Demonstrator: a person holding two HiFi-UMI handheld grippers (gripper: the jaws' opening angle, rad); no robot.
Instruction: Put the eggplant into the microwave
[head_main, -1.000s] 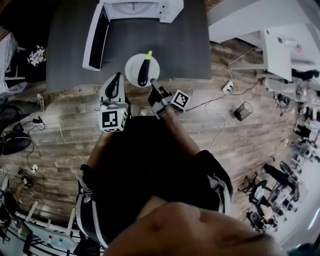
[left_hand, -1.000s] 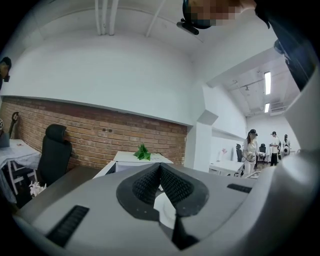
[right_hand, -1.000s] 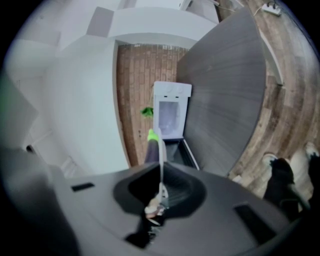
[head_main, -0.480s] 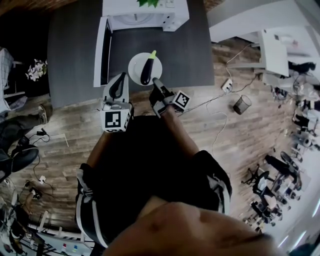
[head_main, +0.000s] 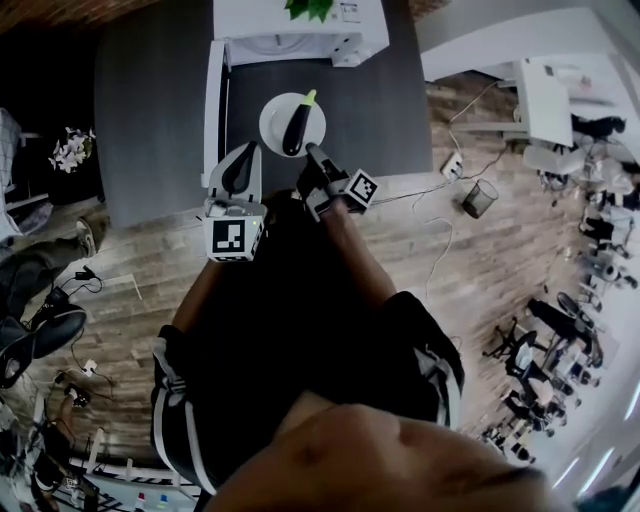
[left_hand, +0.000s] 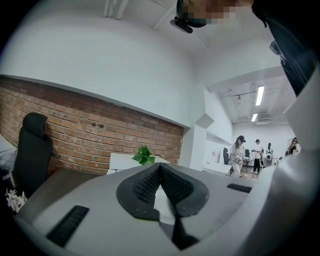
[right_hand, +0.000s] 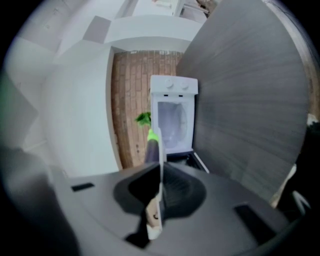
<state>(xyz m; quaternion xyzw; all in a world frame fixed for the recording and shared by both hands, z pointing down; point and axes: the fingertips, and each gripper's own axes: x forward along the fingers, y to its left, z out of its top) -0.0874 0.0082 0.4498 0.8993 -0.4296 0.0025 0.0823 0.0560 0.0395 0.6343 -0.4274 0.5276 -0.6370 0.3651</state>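
Note:
A dark purple eggplant (head_main: 296, 119) with a green stem lies on a white plate (head_main: 275, 131) over the dark table, just in front of the white microwave (head_main: 300, 22). The microwave's door (head_main: 215, 110) hangs open to the left. My right gripper (head_main: 310, 152) is shut on the plate's near rim. In the right gripper view the plate (right_hand: 161, 160) shows edge-on between the jaws, with the eggplant (right_hand: 151, 148) on it and the microwave's open cavity (right_hand: 173, 125) beyond. My left gripper (head_main: 243, 150) is shut and empty, left of the plate by the door.
The dark table (head_main: 150, 120) stretches left of the microwave door. A small green plant (head_main: 308, 8) sits on top of the microwave. Cables and a dark bin (head_main: 479, 197) lie on the wooden floor to the right. A brick wall (left_hand: 75, 130) stands behind.
The plate with the eggplant, held by my right gripper, has moved from the table's front edge farther in toward the microwave. The left gripper has come forward alongside it.

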